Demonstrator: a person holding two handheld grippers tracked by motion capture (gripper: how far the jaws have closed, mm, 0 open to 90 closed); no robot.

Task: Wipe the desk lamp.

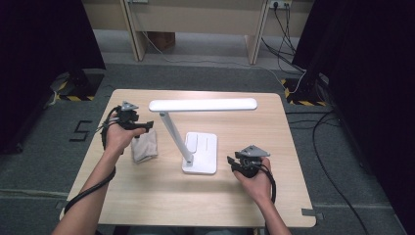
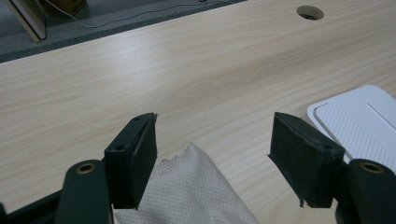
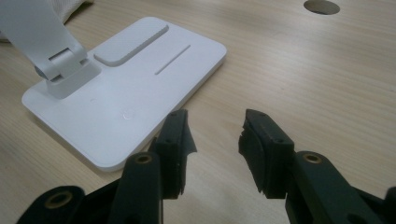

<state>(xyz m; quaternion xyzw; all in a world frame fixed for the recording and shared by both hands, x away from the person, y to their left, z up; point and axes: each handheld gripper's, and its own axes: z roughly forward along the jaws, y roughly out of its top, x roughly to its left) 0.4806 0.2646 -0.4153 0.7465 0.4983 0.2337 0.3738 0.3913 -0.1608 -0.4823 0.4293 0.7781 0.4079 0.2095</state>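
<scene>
- Pale wood-grain table (image 1: 147,196) carries a white desk lamp (image 1: 195,132) near the middle and a beige cleaning cloth (image 1: 145,147) just left of the lamp's base (image 1: 201,152).
- Cloth is seen lying crumpled on the tabletop, touching nothing else; in the left gripper view its textured corner (image 2: 187,186) rises between the jaws.
- Left gripper (image 1: 142,126) is held over the cloth's far end, jaws spread wide with the pads clear of the fabric. Judged: it is placed for a pinch on the cloth, not yet made.
- Right gripper (image 1: 234,164) is held low beside the base's right edge, jaws parted and nothing between them; in the right gripper view (image 3: 215,135) one jaw stands just at the base's near corner (image 3: 116,116), contact not certain. Judged: it is kept there to steady the lamp while the cloth is worked.
- Lamp head (image 1: 203,104) is set level, reaching across the stem (image 1: 173,134), which tilts back toward the left; the head overhangs the cloth's right side only slightly.
- Open tabletop is left in front of both hands and to the far right; a cable hole (image 3: 321,6) is noted beyond the base.
- Cloth lies well inside the left table edge, so room for lifting is ample; the tilted stem is the nearest obstacle.
</scene>
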